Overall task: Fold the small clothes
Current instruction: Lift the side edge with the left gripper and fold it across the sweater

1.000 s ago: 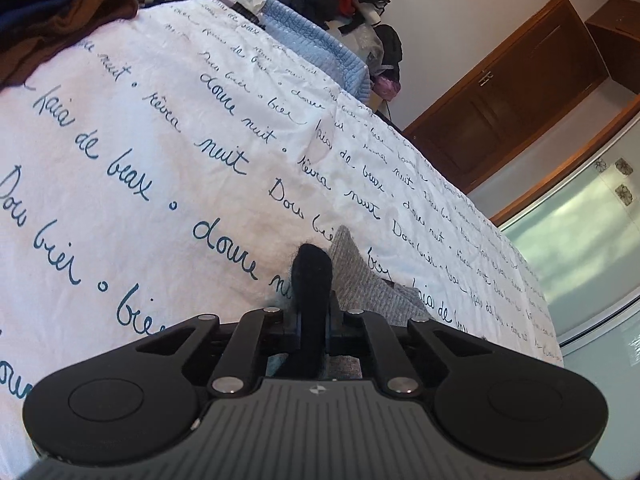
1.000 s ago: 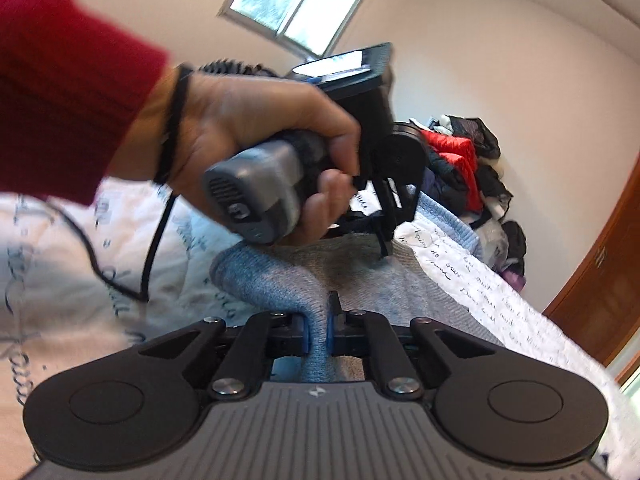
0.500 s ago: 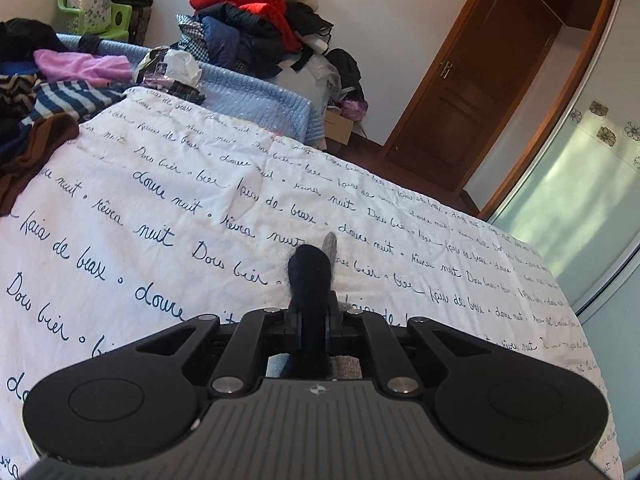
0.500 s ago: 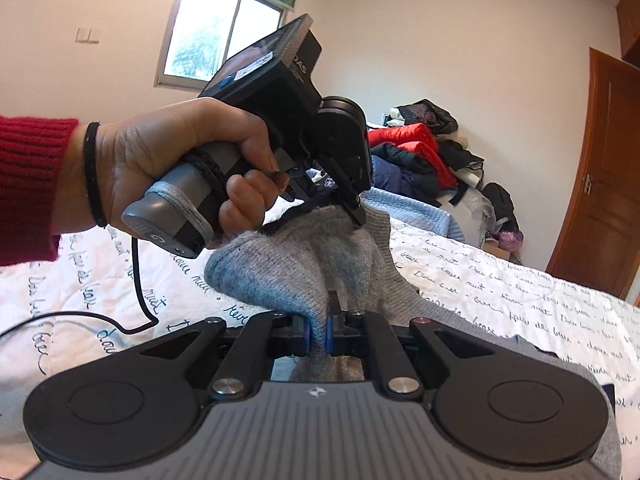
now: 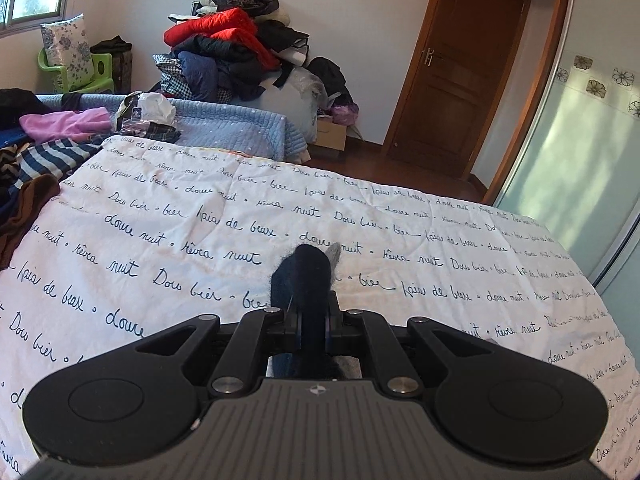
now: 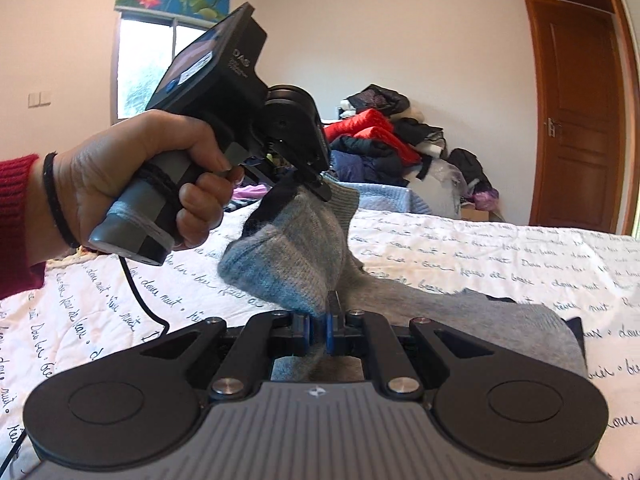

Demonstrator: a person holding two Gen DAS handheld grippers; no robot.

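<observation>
A small grey knit garment (image 6: 296,256) with a dark trim is held up over a white bedspread with blue handwriting (image 5: 200,216). My left gripper (image 5: 312,320) is shut on the garment's dark edge (image 5: 304,276); it also shows in the right wrist view (image 6: 312,184), held in a hand, pinching the garment's top. My right gripper (image 6: 318,326) is shut on a lower grey fold. The rest of the garment (image 6: 500,328) lies on the bed to the right.
A heap of mixed clothes (image 5: 40,148) lies on the bed's left. A pile of jackets (image 5: 236,44) stands at the far wall beyond a blue quilt (image 5: 236,132). A wooden door (image 5: 472,68) is at the right.
Both grippers have risen and levelled out, lifting the garment's gathered part off the bed. Both views now look across the room rather than down at the bedspread.
</observation>
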